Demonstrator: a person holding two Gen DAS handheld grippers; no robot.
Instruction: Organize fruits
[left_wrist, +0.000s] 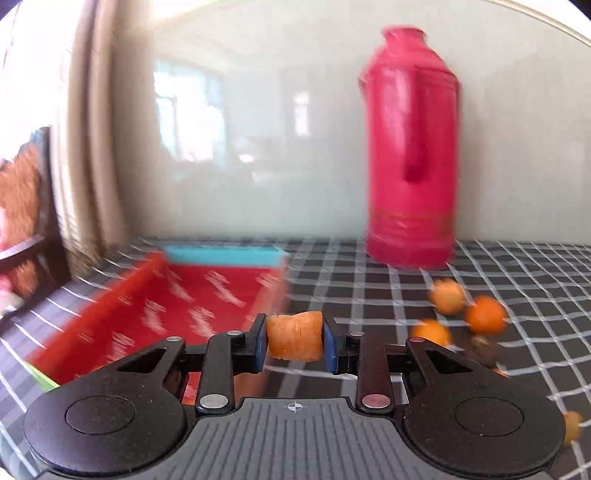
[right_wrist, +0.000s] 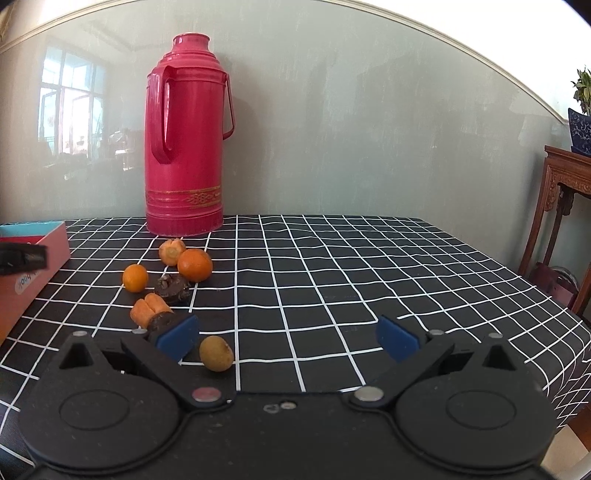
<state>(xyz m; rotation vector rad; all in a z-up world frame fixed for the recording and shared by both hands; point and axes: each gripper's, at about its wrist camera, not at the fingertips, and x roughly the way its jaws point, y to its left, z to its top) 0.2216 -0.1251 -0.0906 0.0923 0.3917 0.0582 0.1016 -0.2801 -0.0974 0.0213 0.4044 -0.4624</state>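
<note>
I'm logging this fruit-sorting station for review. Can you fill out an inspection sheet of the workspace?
Surface: black checked tablecloth, flat.
Job's things: carrot piece held; loose oranges, carrot pieces, dark lumps, small brown fruit; red box.
Clutter: pink thermos at the wall.
Tools: left tool shut on carrot piece; right tool open, empty.
Cables: nothing seen.
Surroundings: wooden stand, potted plant.
</note>
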